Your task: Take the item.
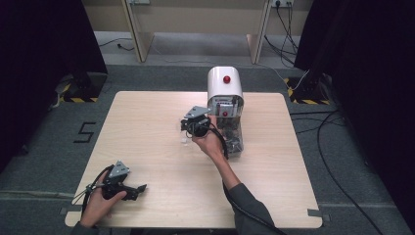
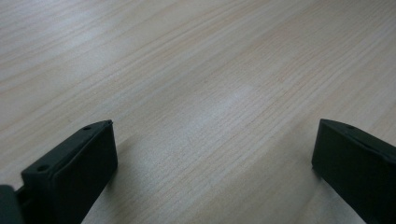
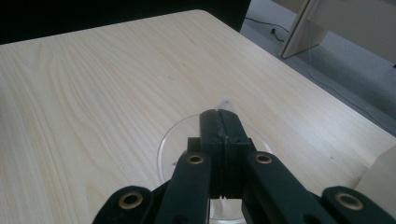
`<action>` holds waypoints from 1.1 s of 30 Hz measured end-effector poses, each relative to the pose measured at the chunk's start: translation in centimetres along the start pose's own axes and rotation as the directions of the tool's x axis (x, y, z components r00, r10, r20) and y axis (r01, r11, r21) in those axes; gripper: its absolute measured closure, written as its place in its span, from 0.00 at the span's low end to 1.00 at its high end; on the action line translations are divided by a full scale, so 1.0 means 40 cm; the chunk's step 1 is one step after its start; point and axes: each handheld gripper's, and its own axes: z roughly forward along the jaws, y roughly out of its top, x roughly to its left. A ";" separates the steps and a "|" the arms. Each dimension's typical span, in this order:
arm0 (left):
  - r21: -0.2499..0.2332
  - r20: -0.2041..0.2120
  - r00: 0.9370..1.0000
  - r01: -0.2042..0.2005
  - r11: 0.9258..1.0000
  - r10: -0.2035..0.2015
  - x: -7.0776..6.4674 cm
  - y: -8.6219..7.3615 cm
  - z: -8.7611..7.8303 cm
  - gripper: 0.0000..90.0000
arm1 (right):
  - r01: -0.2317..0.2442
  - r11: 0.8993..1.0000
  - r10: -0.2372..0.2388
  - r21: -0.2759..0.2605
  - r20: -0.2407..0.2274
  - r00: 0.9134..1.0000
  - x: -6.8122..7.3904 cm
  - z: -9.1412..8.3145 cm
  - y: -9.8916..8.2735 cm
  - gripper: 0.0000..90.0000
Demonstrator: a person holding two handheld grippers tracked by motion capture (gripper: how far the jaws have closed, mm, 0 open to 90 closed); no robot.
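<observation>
Clear plastic, apparently the rim of a shallow round lid (image 3: 173, 140), is pinched between the closed jaws of the right gripper (image 3: 223, 122) at the lower centre of the right gripper view, low over the pale wooden table (image 1: 147, 127). Its lifting seems done; setting it down is judged to be left. Behind it, at upper centre of the high view, a white appliance (image 1: 224, 88) stands. The left gripper (image 2: 212, 154) is held wide apart, with nothing between its jaws.
</observation>
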 end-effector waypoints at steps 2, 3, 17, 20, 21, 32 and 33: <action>0.000 0.000 1.000 -0.001 1.000 0.001 0.000 0.000 0.000 0.00 | 0.006 1.000 -0.006 -0.005 0.000 1.000 0.000 0.003 -0.001 1.00; 0.000 -0.001 1.000 0.000 1.000 0.000 0.000 0.000 0.000 0.00 | -0.010 1.000 0.010 0.002 0.000 1.000 0.003 0.003 -0.002 1.00; 0.000 0.001 1.000 0.000 1.000 0.000 0.000 0.000 0.000 0.00 | -0.007 1.000 0.007 0.030 -0.011 1.000 0.008 0.017 -0.012 1.00; 0.000 0.000 1.000 -0.001 1.000 0.001 0.000 0.000 0.000 0.00 | -0.006 0.999 0.006 0.032 -0.013 1.000 0.009 0.017 -0.012 1.00; 0.000 0.000 1.000 -0.001 1.000 0.001 0.000 0.000 0.000 0.00 | 0.002 0.999 -0.002 0.032 -0.017 1.000 0.007 0.018 -0.012 1.00; 0.000 0.000 1.000 -0.001 1.000 0.001 0.000 0.000 0.000 0.00 | -0.004 0.999 0.004 0.039 -0.022 1.000 0.010 0.020 -0.011 0.95; 0.000 0.000 1.000 0.000 1.000 0.000 0.000 0.000 0.000 0.00 | -0.012 0.999 0.013 0.045 -0.023 1.000 0.011 0.018 -0.010 0.94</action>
